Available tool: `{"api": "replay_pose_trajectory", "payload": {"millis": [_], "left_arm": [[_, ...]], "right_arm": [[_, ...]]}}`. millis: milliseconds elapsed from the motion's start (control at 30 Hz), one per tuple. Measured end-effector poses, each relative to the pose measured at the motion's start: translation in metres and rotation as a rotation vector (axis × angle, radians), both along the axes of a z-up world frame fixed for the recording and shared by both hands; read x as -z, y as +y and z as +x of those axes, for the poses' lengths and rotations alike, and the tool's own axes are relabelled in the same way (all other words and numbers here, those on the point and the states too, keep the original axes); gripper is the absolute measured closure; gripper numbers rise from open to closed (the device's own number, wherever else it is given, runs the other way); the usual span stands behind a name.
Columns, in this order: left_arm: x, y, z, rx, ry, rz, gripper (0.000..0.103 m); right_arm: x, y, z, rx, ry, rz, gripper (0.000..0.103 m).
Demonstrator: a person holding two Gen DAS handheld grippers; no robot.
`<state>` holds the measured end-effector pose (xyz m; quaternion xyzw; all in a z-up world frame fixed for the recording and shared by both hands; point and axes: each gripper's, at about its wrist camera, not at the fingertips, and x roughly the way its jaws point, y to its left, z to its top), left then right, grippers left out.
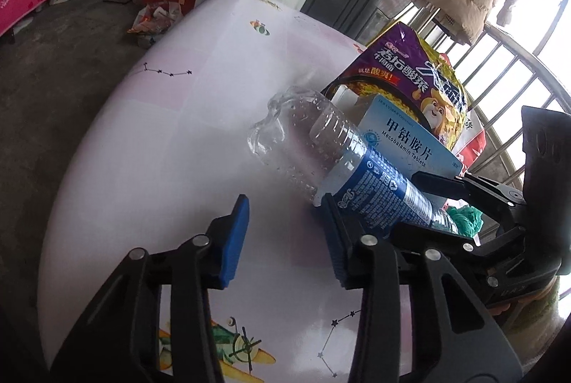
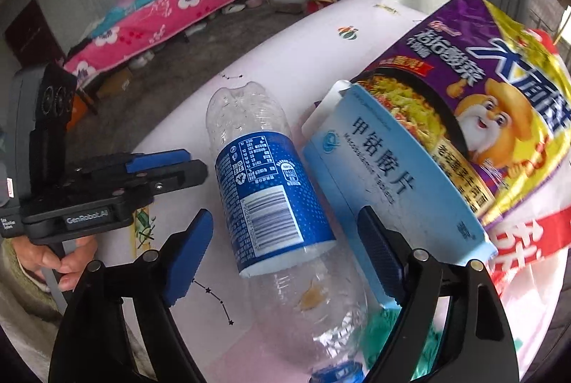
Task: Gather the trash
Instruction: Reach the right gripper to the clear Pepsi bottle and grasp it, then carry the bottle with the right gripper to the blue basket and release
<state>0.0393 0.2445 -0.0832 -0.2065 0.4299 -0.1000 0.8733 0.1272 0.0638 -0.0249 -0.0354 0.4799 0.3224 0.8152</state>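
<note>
Empty plastic bottle (image 2: 264, 190) lies on its side on the table (image 2: 303, 37), crushed base pointing toward the far edge, blue cap end toward the near edge. Nothing visible inside except a small yellowish smear on the clear wall near the neck. Blue label wraps its middle.

Right gripper (image 2: 285, 254): jaws wide, one blue pad on each side of the bottle's lower body, neither clearly touching. Not holding anything.

Just beside the bottle, toward the table's right edge: light-blue tablet box (image 2: 392, 190), end flap open, contents not visible. It leans against a purple-yellow noodle pack (image 2: 481, 90); can't tell if that one is full or empty. Red-white bag (image 2: 528, 240) under the pack. Green crumpled bit (image 2: 385, 329) by the bottle neck, near edge.

Left gripper (image 1: 285, 236): jaws wide, empty, above bare tabletop left of the bottle (image 1: 339, 165); its right pad (image 1: 333, 240) sits just beside the label.
</note>
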Motion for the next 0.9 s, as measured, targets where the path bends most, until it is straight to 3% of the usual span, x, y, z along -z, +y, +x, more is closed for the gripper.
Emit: {"api": "replay_pose_trajectory", "payload": {"millis": [167,467,667,900], "left_arm": [[0.016,-0.005,0.011,0.067,0.027,-0.048,0.084],[0.016,-0.008,0.011,0.101,0.008,-0.08,0.089],[-0.02,-0.016,0.0,0.131,-0.058,-0.076,0.089],[-0.075,-0.067,-0.016,0.278,-0.187,-0.068,0.089]], "right_arm": [[0.017,0.013,0.008,-0.018,0.051,-0.03,0.036],[0.028,0.016,0.007,0.001,0.099,0.042,0.044],[0.01,-0.01,-0.013,0.032,0.063,0.14,0.045],[-0.022,-0.08,-0.066,0.165,-0.021,0.291,0.045]]}}
